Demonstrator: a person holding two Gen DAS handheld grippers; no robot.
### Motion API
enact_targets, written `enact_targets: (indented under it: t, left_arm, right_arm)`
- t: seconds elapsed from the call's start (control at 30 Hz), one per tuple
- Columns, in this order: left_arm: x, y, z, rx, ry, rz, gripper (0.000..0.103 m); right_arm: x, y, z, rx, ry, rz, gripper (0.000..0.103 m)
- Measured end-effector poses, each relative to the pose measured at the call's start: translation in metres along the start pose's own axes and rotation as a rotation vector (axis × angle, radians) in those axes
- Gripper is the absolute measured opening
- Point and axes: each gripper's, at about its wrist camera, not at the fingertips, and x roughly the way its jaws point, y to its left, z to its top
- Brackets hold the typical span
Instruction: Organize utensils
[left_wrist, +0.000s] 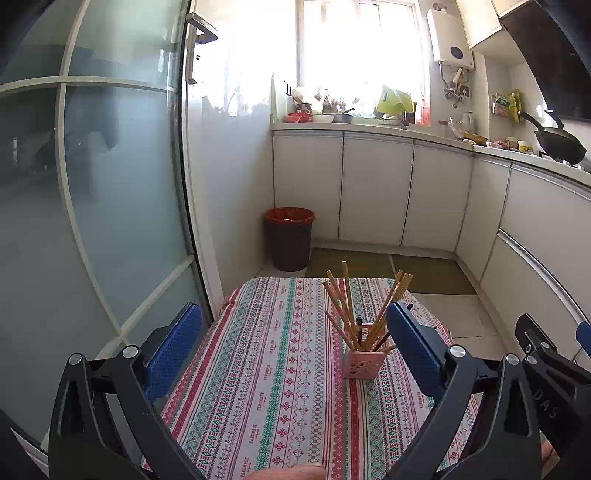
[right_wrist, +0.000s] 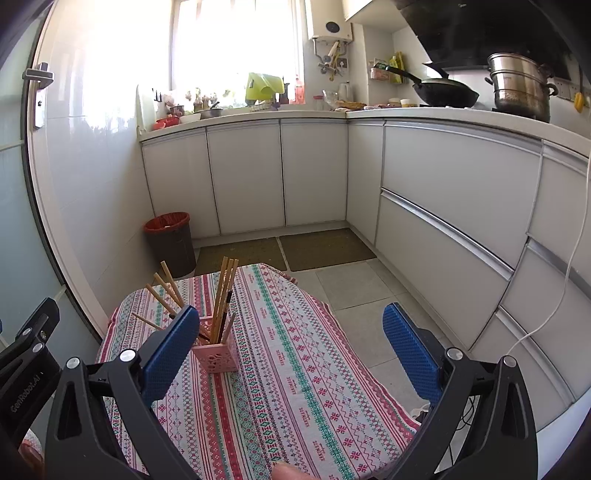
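- Left wrist view: left gripper (left_wrist: 293, 349) spread wide, blue pads (left_wrist: 173, 352) far apart, nothing between them, touching nothing.
- Right wrist view: right gripper (right_wrist: 291, 349) also spread wide and empty; its left pad (right_wrist: 170, 354) overlaps the chopsticks in view, contact can't be confirmed.
- Pink holder (left_wrist: 364, 357) stands upright on the striped tablecloth (left_wrist: 266, 387), toward the far half of the table.
- Chopsticks (left_wrist: 354, 306) sit in the holder, fanned out left and right; a few dark ones mixed with the wooden ones.
- Red-lined bin (left_wrist: 289, 238) on the floor beyond the table.
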Motion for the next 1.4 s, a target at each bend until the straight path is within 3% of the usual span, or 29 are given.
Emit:
enact_targets:
  t: [1.3,1.4]
  left_arm:
    - [0.0037,-0.0055,-0.0029,0.018,0.021,0.015,0.096]
    - [0.0038,-0.0050,-0.0023,0.012,0.018,-0.011,0.092]
  right_arm:
    - [0.0056,0.0025,-0.0037,-0.002,0.030,0.013,0.097]
    - [0.0069,0.0028,-0.0043,-0.001,0.036,0.014,0.097]
